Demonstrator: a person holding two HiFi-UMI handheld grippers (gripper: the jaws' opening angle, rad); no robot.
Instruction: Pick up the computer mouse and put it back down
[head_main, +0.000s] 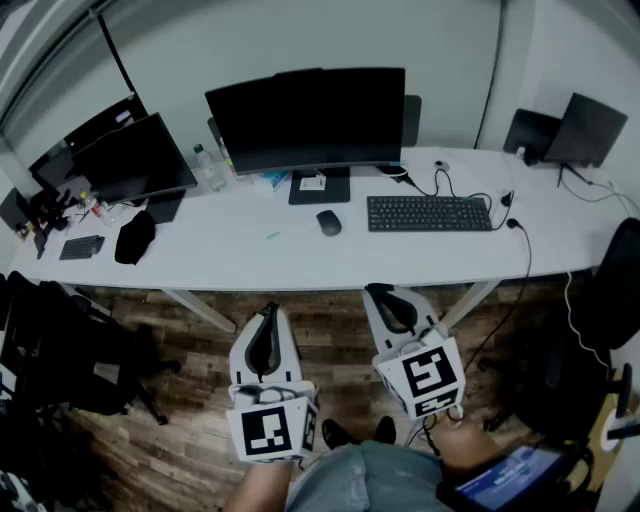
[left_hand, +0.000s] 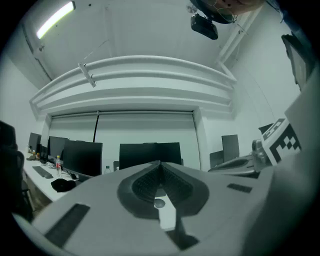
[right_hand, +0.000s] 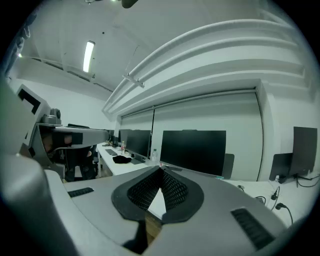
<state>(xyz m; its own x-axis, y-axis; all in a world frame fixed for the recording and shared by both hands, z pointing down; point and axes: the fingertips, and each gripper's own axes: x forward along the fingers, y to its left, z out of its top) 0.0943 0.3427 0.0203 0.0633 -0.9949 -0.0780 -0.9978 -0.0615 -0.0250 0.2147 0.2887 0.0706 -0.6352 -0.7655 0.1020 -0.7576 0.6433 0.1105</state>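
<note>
The dark computer mouse (head_main: 328, 222) lies on the long white desk (head_main: 240, 262), in front of the middle monitor's stand and left of the keyboard. Both grippers hang over the wooden floor, short of the desk's front edge and well apart from the mouse. My left gripper (head_main: 268, 311) is shut with nothing in it; in the left gripper view its pads (left_hand: 150, 181) meet at the tip. My right gripper (head_main: 376, 291) is also shut and empty, and its pads (right_hand: 172, 190) close together at the tip in the right gripper view.
A black keyboard (head_main: 430, 213) lies right of the mouse, with cables (head_main: 470, 190) behind it. The middle monitor (head_main: 305, 118), a left monitor (head_main: 135, 158), a water bottle (head_main: 208, 168) and a black cap (head_main: 134, 238) stand on the desk. Office chairs (head_main: 60, 350) flank me.
</note>
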